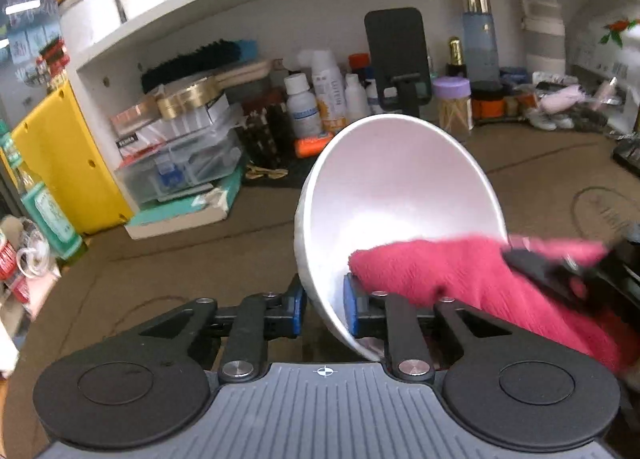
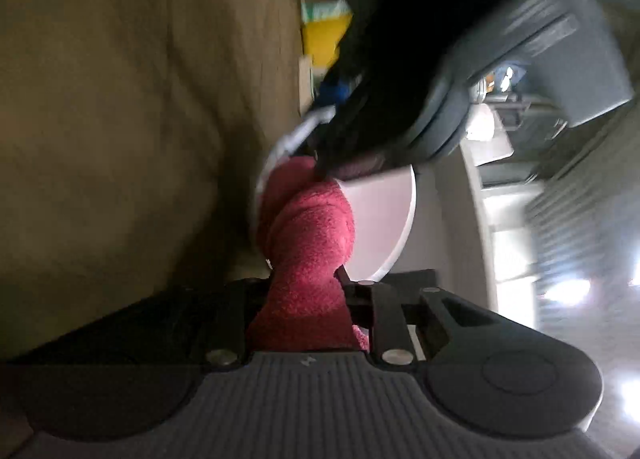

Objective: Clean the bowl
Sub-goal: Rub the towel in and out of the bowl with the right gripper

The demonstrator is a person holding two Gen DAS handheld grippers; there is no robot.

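Observation:
A white bowl [image 1: 396, 195] is held tilted above the desk, its opening turned to the right. My left gripper [image 1: 325, 313] is shut on the bowl's lower rim, one blue pad outside the wall and one inside. A red fluffy cloth [image 1: 452, 275] reaches into the bowl from the right and presses on the inner wall near the rim. My right gripper [image 1: 560, 271] enters from the right edge, shut on that cloth. In the right wrist view, which is rolled sideways and blurred, the red cloth [image 2: 308, 243] bulges out between the fingers of my right gripper [image 2: 306, 287] against the bowl [image 2: 384, 219], and the dark left gripper [image 2: 400, 107] lies above.
The brown desk [image 1: 200, 255] stretches under the bowl. At the back, a white shelf niche [image 1: 280, 19] holds bottles, a black phone stand [image 1: 396, 55], a purple-lidded jar [image 1: 452, 107], stacked boxes and a brush. A yellow box [image 1: 60, 163] and green bottle [image 1: 48, 215] stand at the left.

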